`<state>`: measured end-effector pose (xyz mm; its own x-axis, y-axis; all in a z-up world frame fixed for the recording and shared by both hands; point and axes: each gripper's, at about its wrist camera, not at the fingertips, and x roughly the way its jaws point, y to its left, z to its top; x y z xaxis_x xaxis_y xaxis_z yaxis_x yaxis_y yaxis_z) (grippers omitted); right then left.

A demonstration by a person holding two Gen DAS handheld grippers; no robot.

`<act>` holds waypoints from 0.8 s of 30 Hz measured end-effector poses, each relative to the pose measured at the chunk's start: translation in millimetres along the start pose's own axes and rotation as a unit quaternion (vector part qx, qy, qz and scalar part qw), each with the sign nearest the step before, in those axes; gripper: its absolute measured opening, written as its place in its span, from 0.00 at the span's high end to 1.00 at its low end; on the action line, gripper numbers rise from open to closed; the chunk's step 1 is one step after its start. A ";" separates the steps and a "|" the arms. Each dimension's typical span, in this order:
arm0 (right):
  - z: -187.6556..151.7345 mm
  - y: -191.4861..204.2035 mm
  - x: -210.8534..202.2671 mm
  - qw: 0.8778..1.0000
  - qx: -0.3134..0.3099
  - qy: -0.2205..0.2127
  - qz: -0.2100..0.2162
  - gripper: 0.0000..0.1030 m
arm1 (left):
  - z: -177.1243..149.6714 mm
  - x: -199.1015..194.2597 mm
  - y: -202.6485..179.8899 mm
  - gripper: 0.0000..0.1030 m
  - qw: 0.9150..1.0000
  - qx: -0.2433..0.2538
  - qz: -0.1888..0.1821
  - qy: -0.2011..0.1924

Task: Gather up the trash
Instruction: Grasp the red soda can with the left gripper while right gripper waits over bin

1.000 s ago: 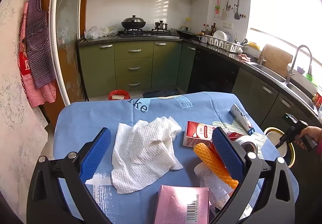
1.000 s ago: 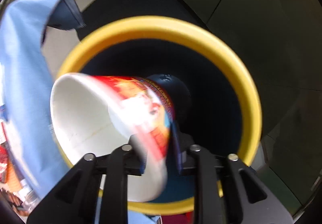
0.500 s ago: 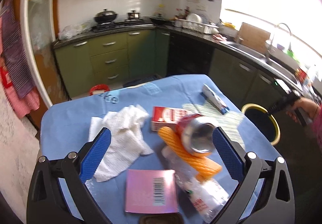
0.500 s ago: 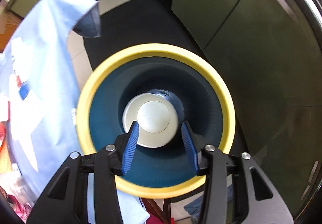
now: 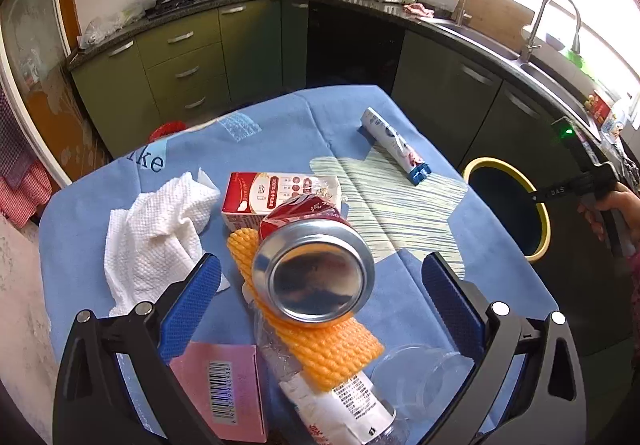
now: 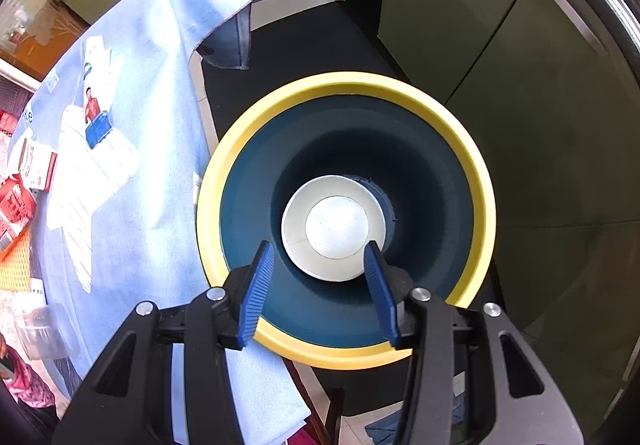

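Note:
My left gripper [image 5: 320, 264] is open wide, low over the blue-clothed table [image 5: 92, 245]. A red can [image 5: 316, 273] lies between its fingers with its metal base toward me, untouched by the pads. The can rests on an orange foam net [image 5: 320, 345] over a plastic bottle [image 5: 340, 405]. My right gripper [image 6: 319, 249] is open and empty, pointing down into the yellow-rimmed bin [image 6: 480, 173]. A paper cup [image 6: 334, 227] stands upright at the bin's bottom.
A white paper towel [image 5: 156, 229], a red-white carton [image 5: 272, 193], a tube [image 5: 396, 149], a pink box [image 5: 224, 393] and a clear cup [image 5: 420, 377] lie on the table. The bin [image 5: 540, 205] stands by the table's right edge, before dark cabinets [image 6: 520, 45].
My right gripper opened and let the paper cup fall into the bin, then rose above the rim. My left gripper swung right and tipped down until the can lay between its fingers.

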<state>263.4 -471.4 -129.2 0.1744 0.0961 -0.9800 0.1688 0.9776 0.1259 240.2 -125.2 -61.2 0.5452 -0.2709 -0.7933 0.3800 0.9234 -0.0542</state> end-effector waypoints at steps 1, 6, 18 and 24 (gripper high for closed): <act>-0.9 -1.9 -0.6 1.000 0.000 -0.003 0.003 0.55 | 1.2 4.7 -0.5 0.04 1.000 -0.004 -0.002 0.008; -3.4 -8.1 1.2 1.000 -0.001 -0.011 0.012 0.55 | 4.5 17.0 4.0 0.04 0.999 -0.021 0.007 0.024; -11.5 -19.7 -0.3 0.999 -0.005 -0.020 0.033 0.53 | 5.8 27.2 6.0 0.37 0.998 -0.042 0.003 0.050; -13.5 -22.4 0.2 0.999 -0.005 -0.022 0.035 0.53 | 6.7 26.0 6.9 0.37 0.998 -0.041 -0.001 0.050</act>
<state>246.5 -490.8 -134.3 0.2277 0.1568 -0.9610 0.1452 0.9704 0.1927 262.0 -127.7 -78.2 0.4651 -0.2480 -0.8498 0.3164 0.9431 -0.1020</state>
